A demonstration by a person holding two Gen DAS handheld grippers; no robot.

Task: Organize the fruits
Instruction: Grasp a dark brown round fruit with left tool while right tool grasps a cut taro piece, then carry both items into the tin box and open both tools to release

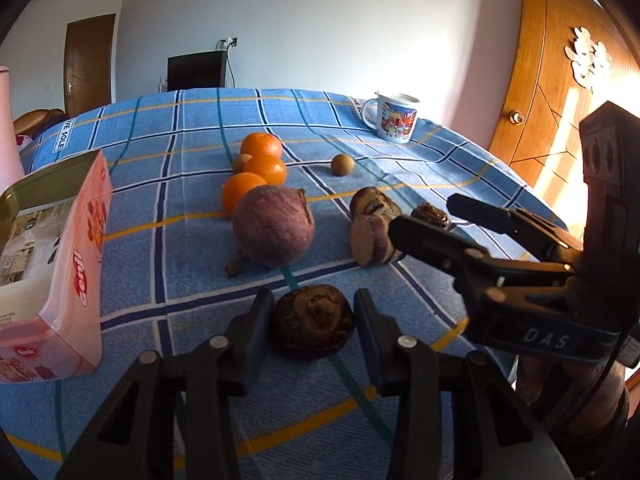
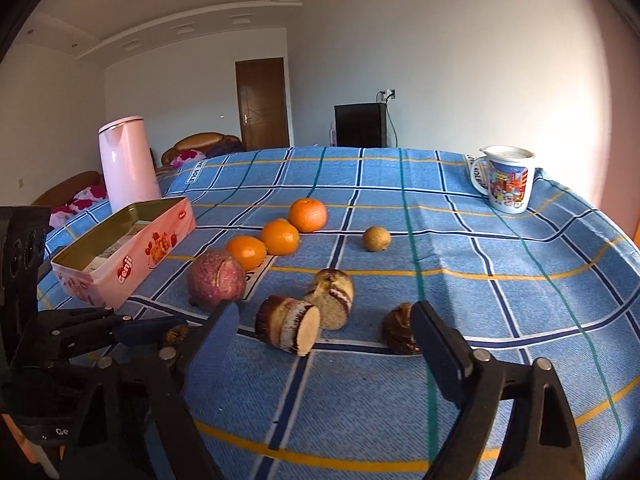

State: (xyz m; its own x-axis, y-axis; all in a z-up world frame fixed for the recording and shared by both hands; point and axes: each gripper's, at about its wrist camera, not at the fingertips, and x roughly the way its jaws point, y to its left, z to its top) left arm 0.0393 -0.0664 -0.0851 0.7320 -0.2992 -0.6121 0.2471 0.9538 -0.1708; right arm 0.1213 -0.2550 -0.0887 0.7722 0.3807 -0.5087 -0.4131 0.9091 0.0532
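Three oranges [image 1: 264, 168] lie in a row on the blue checked cloth [image 1: 160, 208], also in the right wrist view [image 2: 280, 236]. A purple round root [image 1: 274, 230] sits in front of them. Two cut brown pieces [image 1: 370, 228] lie to its right. My left gripper [image 1: 312, 320] is open, its fingers on either side of a dark brown round fruit [image 1: 312, 326], apart from it. My right gripper [image 2: 324, 316] is open and empty, with a cut piece [image 2: 290, 330] and a dark fruit [image 2: 400, 328] between its fingers. A small brown fruit [image 2: 376, 239] lies farther back.
An open pink tin box [image 1: 68, 264] stands at the left. A printed mug [image 1: 396, 118] stands at the far right corner. A pink kettle [image 2: 128, 164] stands at the back left. The table edge drops off at the right.
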